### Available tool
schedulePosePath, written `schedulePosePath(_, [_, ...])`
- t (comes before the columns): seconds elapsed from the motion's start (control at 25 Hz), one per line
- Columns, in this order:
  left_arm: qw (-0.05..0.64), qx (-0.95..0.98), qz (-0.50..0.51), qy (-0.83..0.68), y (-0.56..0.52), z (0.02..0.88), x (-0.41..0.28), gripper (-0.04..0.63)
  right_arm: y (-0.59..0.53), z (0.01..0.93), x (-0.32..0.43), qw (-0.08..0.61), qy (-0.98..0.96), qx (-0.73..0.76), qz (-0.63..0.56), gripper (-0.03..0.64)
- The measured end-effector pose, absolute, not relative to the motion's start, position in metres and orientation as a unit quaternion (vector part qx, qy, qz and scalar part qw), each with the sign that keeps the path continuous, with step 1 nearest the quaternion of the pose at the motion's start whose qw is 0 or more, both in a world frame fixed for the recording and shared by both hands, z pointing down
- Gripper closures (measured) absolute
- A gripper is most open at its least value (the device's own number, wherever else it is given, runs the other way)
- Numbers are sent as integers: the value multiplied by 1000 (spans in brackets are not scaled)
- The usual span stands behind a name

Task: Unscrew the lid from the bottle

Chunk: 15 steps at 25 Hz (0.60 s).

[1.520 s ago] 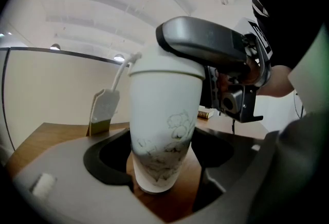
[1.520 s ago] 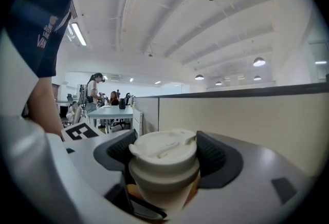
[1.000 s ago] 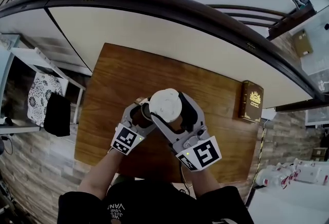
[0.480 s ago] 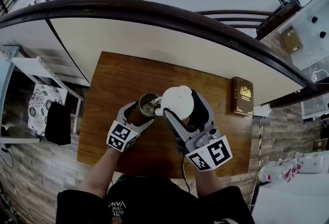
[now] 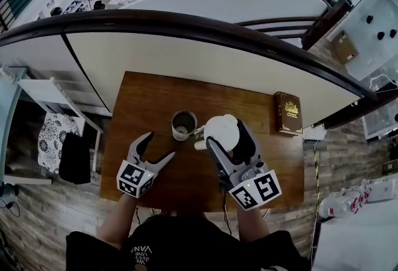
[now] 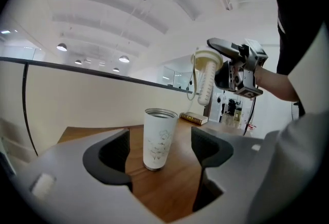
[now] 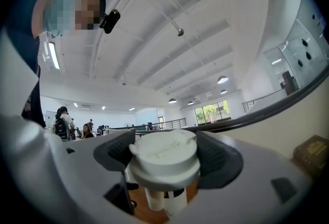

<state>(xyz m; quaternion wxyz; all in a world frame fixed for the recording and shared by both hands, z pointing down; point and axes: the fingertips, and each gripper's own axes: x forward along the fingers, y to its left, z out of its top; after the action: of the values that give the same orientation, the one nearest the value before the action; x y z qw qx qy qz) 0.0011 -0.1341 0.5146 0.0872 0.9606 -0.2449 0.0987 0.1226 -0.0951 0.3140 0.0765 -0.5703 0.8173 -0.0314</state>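
**Lid (image 5: 221, 128) held in the right tongs (image 5: 225, 135), apart from the open bottle (image 5: 183, 124)**

Head view: a brown wooden counter (image 5: 143, 102) seen from steeply above; the bottle, white with a metal rim, stands upright near the counter's middle with its mouth open; just to its right the round white lid sits in the right tongs, whose two prongs press on its opposite sides; the lid and the bottle are near each other but not touching; the left tongs (image 5: 160, 145) lie lower left of the bottle, prongs spread wide, with nothing between them and clear of the bottle; a dark book (image 5: 288, 113) with gold print lies flat near the counter's right edge.

Left gripper view: the two dark prongs stand well apart; the bottle shows in the gap between them but farther off, upright on the wood, untouched; up and to the right the right tongs hold the lid in the air, higher than the bottle's rim, with a ribbed white tube hanging down from its underside; the book lies behind the bottle.

Right gripper view: both prongs are closed against the sides of the lid, its flat top facing the camera; the white tube drops below it, with brown wood beneath.
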Motion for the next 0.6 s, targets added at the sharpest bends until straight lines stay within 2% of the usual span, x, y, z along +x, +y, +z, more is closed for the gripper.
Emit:
schedulePosePath(0.4, [56, 968, 73, -234, -96, 471, -29, 233, -48, 345, 109, 56, 795, -601, -56, 267])
schedulePosePath(0.6, [50, 970, 65, -229, -78, 462, -41, 320, -32, 361, 97, 41, 791, -607, -67, 267])
